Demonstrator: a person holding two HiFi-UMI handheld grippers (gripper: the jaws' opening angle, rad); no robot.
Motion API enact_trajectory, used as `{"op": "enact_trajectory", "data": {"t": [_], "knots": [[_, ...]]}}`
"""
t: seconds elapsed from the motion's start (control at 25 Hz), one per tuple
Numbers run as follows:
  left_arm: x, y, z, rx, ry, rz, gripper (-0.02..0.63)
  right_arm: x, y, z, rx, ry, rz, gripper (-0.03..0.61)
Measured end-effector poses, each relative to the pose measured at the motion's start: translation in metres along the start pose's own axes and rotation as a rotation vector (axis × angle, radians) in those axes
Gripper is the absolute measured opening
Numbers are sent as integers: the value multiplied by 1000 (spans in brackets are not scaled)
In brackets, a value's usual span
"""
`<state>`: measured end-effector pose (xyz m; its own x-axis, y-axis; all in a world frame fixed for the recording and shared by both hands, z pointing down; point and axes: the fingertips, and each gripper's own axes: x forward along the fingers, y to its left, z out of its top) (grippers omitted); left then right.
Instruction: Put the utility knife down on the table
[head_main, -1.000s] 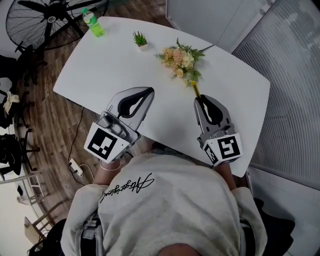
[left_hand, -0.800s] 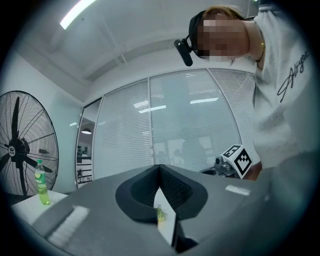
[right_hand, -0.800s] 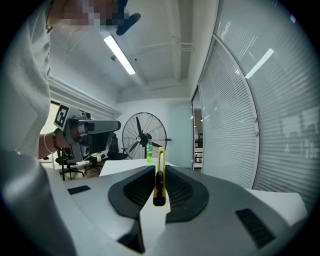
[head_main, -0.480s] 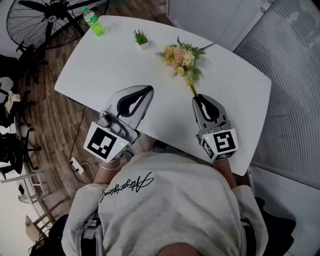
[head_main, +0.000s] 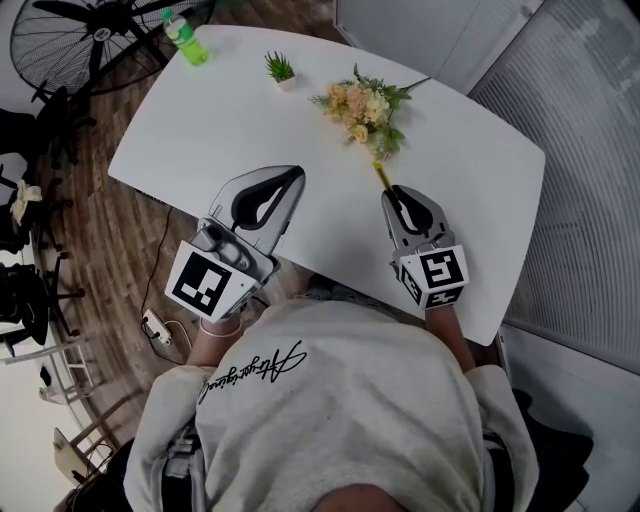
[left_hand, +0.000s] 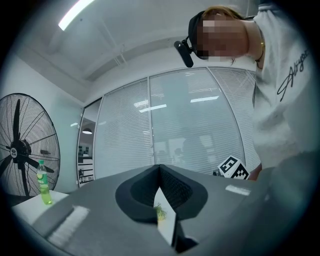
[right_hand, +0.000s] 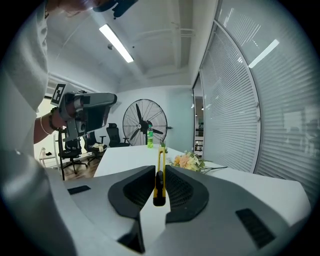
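A yellow utility knife (right_hand: 159, 176) with a black slider stands on edge between the pads of my right gripper (right_hand: 160, 168), which is shut on it. From the head view its yellow tip (head_main: 383, 178) sticks out past the right gripper (head_main: 391, 192), low over the white table (head_main: 230, 110) and pointing at the flowers. My left gripper (head_main: 296, 172) hovers above the table's near left side. Its jaws meet at the tips (left_hand: 160, 167) with nothing between them.
A bunch of flowers (head_main: 362, 108) lies just beyond the knife tip. Further back stand a small potted plant (head_main: 279, 70) and a green bottle (head_main: 186, 42). A floor fan (head_main: 90, 40) and office chairs stand off the table's far left.
My right gripper has sunk toward the table with the knife and tipped slightly downward. The left gripper has stayed in place.
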<state>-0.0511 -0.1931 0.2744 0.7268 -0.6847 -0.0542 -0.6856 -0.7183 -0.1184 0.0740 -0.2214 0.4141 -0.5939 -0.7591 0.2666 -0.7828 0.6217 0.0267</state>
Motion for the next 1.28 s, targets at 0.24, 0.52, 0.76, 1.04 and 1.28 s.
{"op": "enact_trajectory", "data": {"t": [0.24, 0.52, 0.76, 1.04, 1.28], "knots": [[-2, 0, -1, 7, 6, -1, 0, 5, 0, -17, 0, 46, 4, 63], [-2, 2, -3, 8, 11, 0, 0, 12, 2, -34, -11, 99, 17, 63], [-2, 6, -6, 6, 17, 5, 0, 21, 0, -51, -17, 146, 31, 63], [-2, 9, -5, -3, 16, 16, 0, 27, 2, -66, -23, 197, 42, 63], [-4, 10, -6, -15, 16, 27, 0, 30, 3, -78, -29, 232, 46, 63]]}}
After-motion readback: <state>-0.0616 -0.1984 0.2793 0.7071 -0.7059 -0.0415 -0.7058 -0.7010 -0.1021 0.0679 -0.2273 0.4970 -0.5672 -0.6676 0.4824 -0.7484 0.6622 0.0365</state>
